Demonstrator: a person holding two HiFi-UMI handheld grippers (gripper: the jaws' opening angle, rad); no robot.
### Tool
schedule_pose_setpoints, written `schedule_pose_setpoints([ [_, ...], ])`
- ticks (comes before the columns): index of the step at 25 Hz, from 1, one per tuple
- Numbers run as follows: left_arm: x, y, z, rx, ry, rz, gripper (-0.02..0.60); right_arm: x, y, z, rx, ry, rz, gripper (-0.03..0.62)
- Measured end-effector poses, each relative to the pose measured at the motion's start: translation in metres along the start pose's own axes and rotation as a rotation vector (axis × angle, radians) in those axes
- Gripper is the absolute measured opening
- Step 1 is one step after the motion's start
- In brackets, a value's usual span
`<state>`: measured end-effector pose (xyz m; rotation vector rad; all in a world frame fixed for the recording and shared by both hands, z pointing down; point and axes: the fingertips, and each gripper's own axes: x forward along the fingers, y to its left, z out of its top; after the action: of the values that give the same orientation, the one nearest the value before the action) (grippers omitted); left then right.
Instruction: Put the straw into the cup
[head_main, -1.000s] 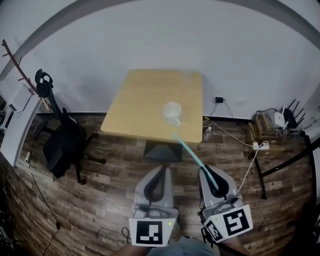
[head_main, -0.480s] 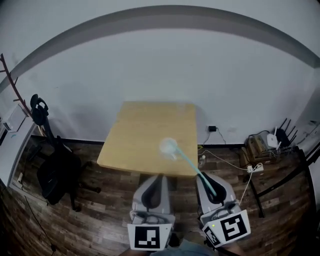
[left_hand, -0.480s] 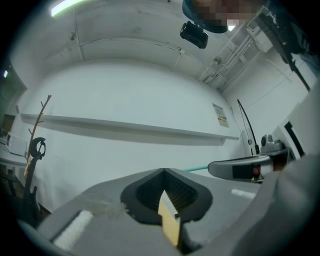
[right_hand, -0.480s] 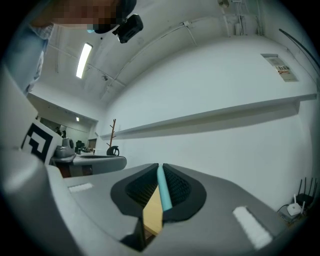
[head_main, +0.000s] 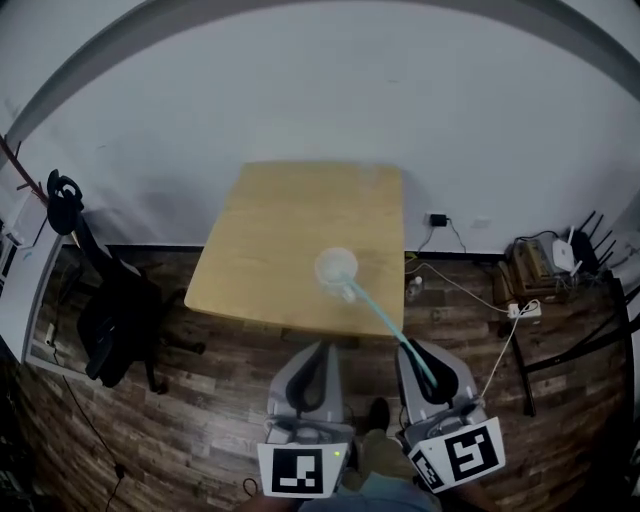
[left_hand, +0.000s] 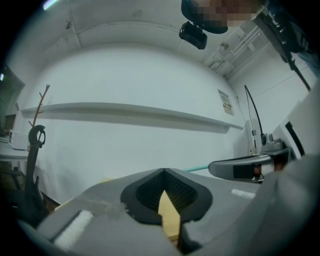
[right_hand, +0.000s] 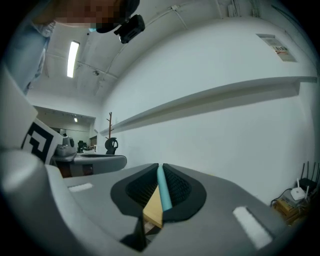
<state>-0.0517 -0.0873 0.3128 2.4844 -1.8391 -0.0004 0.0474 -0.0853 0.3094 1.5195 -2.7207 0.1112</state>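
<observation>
As the head view has it, a pale wooden table (head_main: 290, 225) stands against a white wall (head_main: 330, 100) on a plank floor (head_main: 200, 420). White cup (head_main: 337, 267) upright on the table, toward the near edge and right of middle, mouth open upward. Right gripper (head_main: 408, 346) just off the table's near edge, jaws clamped on a teal straw (head_main: 385, 325). The straw runs out past the fingertips, up and left toward the cup. Its far end meets the cup's near right side in the picture; touching or merely in front of it, cannot tell. The right gripper view confirms the grip: the straw lies along the jaw line, pinched between the dark ribbed pads (right_hand: 177, 187), with a wedge of tabletop showing in the gap beneath it. Left gripper (head_main: 318, 348) just beside the right one, pointing the same way at the table. Its jaws are together at the tips and hold nothing; its own view shows only a sliver of table through the gap behind the tips. Each gripper carries a marker cube (head_main: 298, 470) at its rear. Black office chair (head_main: 115, 320) left of the table, coat stand (head_main: 60, 195) behind it by the wall. Loose cables with a power strip (head_main: 522, 308) on the floor at right, near a white router (head_main: 560, 255).
</observation>
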Motion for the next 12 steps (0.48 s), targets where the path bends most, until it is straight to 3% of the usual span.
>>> schedule_pose_setpoints([
  [6, 0.041, -0.003, -0.024, -0.002, 0.066, 0.029, 0.017, 0.031, -0.031, -0.025, 0.042, 0.050, 0.041, 0.034],
  [12, 0.081, -0.004, -0.001, 0.034, 0.033, 0.064, 0.017, 0.060, -0.063, -0.001, 0.037, 0.005, 0.084, 0.034],
])
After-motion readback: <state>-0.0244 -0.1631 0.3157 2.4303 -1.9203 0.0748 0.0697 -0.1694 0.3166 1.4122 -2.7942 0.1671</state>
